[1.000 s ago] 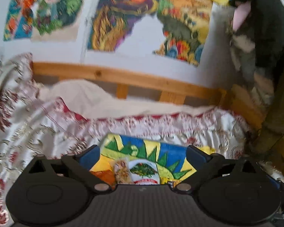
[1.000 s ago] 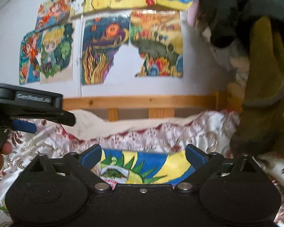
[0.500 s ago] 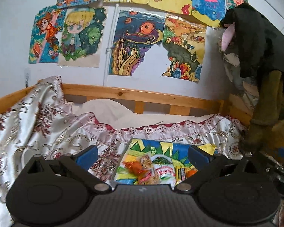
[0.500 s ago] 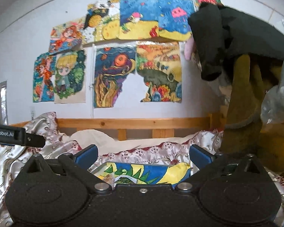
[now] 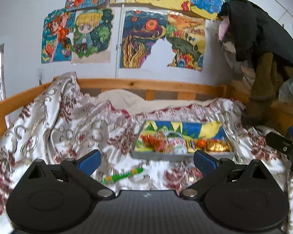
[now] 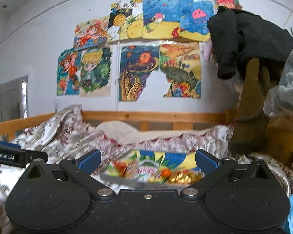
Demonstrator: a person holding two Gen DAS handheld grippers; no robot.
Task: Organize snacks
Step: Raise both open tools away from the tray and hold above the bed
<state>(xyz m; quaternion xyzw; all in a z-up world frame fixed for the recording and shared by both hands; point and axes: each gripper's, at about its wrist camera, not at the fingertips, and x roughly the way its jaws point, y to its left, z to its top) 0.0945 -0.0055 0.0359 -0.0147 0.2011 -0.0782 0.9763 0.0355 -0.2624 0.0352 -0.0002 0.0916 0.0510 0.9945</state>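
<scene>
left claw (image 5: pixel 147 160) spread wide, nothing in it, above the patterned bedspread (image 5: pixel 54 128). green wrapper (image 5: pixel 122 175) lies on the bedspread between the fingers, loose. tray (image 5: pixel 182 155) just beyond, near the right finger, holding orange packet (image 5: pixel 154 141), gold packet (image 5: pixel 217 145), a small orange ball; blurry. right claw's tip pokes in at far right.

right claw (image 6: pixel 148 160) wide open too, empty. tray (image 6: pixel 138 184) sits straight ahead between the fingers, snacks (image 6: pixel 166 173) inside, smeared. wooden bed rail (image 6: pixel 154 116) and dark clothes (image 6: pixel 244 39) behind.
</scene>
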